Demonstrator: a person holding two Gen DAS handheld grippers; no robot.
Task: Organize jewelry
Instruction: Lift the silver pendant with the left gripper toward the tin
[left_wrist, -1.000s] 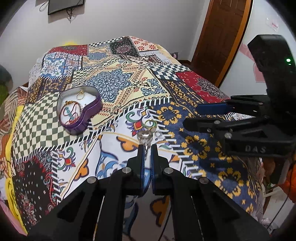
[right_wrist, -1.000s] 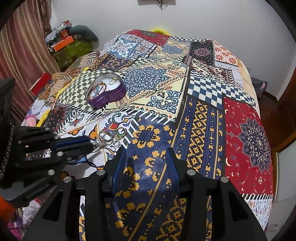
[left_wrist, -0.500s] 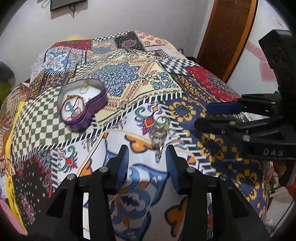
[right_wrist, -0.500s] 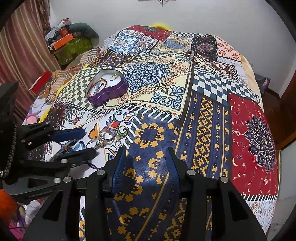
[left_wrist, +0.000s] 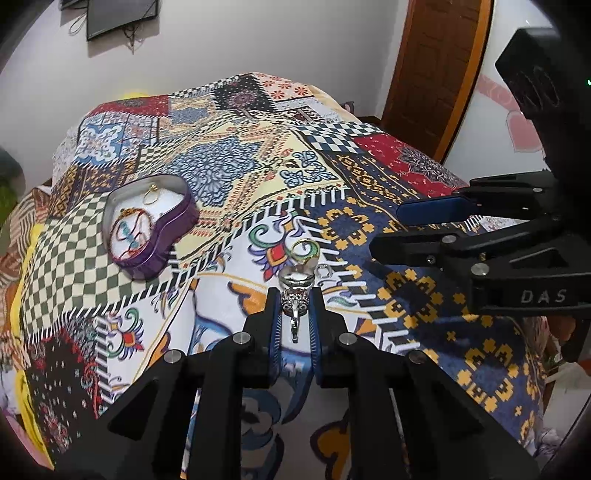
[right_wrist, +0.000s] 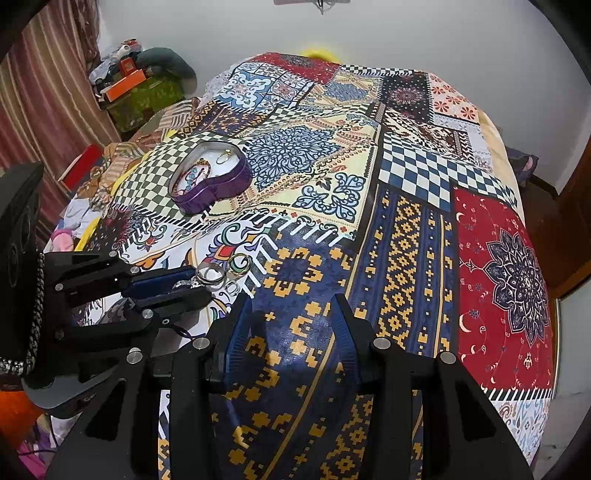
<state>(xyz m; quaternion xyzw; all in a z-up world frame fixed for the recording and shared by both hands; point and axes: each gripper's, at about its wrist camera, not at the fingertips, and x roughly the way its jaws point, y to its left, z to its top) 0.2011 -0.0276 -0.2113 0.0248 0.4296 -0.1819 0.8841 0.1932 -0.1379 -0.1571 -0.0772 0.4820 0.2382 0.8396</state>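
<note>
A: What does the left gripper (left_wrist: 294, 295) have?
B: Its jaws are closing on a chunky silver ring (left_wrist: 295, 301), ornate and shiny, lying between the blue pads on the bedspread (left_wrist: 424, 295).
A: And the right gripper (right_wrist: 291, 314)?
B: Half open, empty.

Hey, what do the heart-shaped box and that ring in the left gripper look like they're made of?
Heart-shaped box: likely tin, with a shiny silvery inside wall and glossy purple outside. Ring: silver-coloured metal by its bright glints, with an ornate textured top; plated or solid, I cannot tell. The left gripper is closing on it.
</note>
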